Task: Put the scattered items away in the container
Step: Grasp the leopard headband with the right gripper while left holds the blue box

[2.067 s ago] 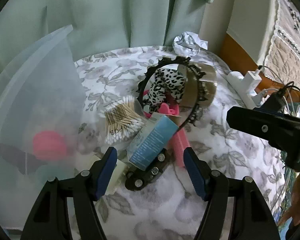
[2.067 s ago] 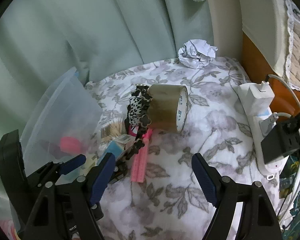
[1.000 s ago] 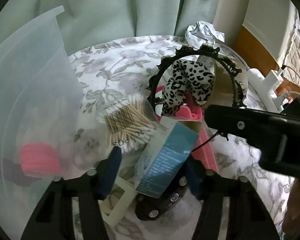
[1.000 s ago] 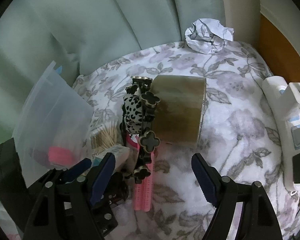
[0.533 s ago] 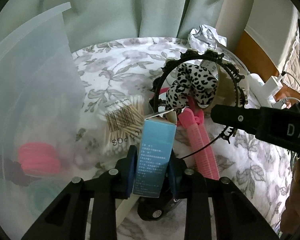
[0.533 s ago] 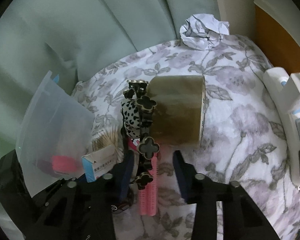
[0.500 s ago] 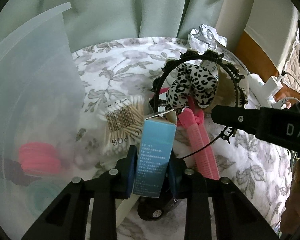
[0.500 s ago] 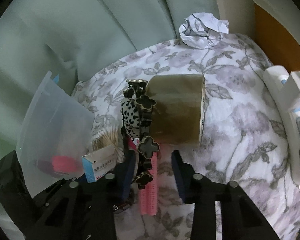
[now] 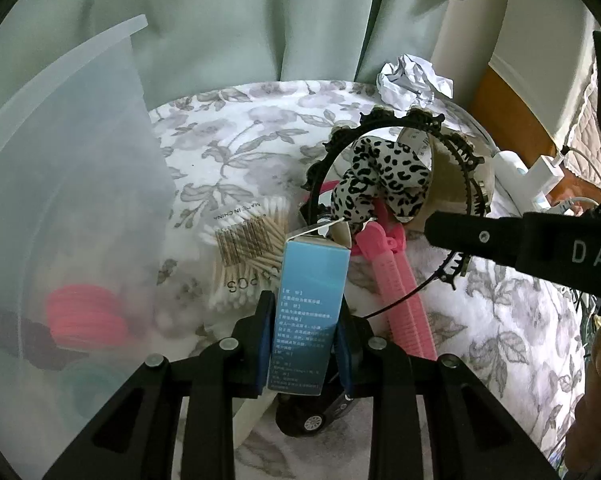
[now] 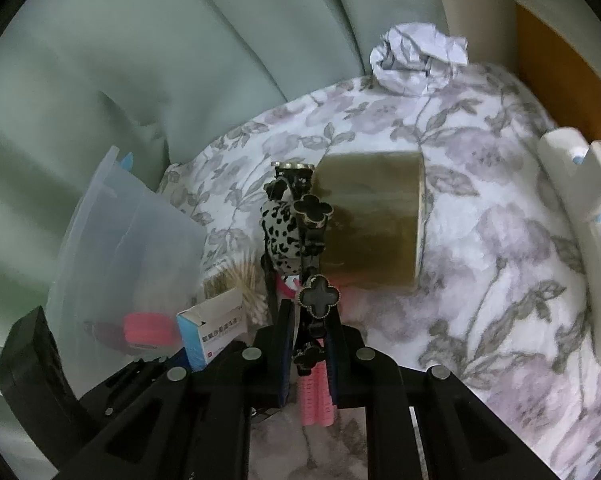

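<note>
While the pile on the floral cloth (image 9: 228, 152) is worked from both sides, the blue carton (image 9: 306, 312) is held upright, clamped between the pads of the left gripper (image 9: 302, 350), presumably for lifting clear of the cotton swabs (image 9: 244, 248). The right gripper's (image 10: 306, 354) jaws are closing on the clover headband (image 10: 314, 292), seized at its lower arc above the pink clip (image 10: 314, 398). The translucent container (image 9: 60, 208) is seen just left, near enough for both drops.

Black plastic left gripper (image 9: 305, 344), right gripper (image 10: 308, 354); blue-padded fingers (image 9: 265, 336), silver screws.
</note>
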A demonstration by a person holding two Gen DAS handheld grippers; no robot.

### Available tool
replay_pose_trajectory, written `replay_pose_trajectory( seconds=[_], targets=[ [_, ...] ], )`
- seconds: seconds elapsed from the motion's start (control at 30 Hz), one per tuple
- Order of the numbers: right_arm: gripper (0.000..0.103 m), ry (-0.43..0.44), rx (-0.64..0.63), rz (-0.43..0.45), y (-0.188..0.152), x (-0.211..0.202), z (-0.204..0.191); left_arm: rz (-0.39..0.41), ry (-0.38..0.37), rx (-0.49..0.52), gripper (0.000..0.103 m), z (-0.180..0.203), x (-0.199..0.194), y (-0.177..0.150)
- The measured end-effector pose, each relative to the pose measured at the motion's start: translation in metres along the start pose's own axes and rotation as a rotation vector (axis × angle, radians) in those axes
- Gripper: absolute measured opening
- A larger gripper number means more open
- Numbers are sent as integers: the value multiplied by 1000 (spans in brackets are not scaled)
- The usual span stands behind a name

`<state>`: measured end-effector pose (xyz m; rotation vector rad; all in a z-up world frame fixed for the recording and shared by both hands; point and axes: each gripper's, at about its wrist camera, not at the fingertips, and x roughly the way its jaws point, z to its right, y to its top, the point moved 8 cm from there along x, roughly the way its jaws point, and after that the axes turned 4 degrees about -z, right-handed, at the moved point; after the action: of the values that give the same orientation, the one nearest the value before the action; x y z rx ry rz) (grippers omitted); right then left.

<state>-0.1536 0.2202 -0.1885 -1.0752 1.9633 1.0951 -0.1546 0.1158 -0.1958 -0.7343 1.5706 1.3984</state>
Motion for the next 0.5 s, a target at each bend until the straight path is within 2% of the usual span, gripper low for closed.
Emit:
replay_pose_trajectory(
  seconds=[0.3,0.47,0.5],
  targets=[
    [16,-7,-22,42,5,-5,-4,-11,1,-18,28,-2,3,-2],
    [16,44,2,59,7,-8,-8,-2,13,-25,28,-5,1,-1],
    [13,48,8,60,8,-9,-8,1,15,-26,28,-6,0,0]
  ],
)
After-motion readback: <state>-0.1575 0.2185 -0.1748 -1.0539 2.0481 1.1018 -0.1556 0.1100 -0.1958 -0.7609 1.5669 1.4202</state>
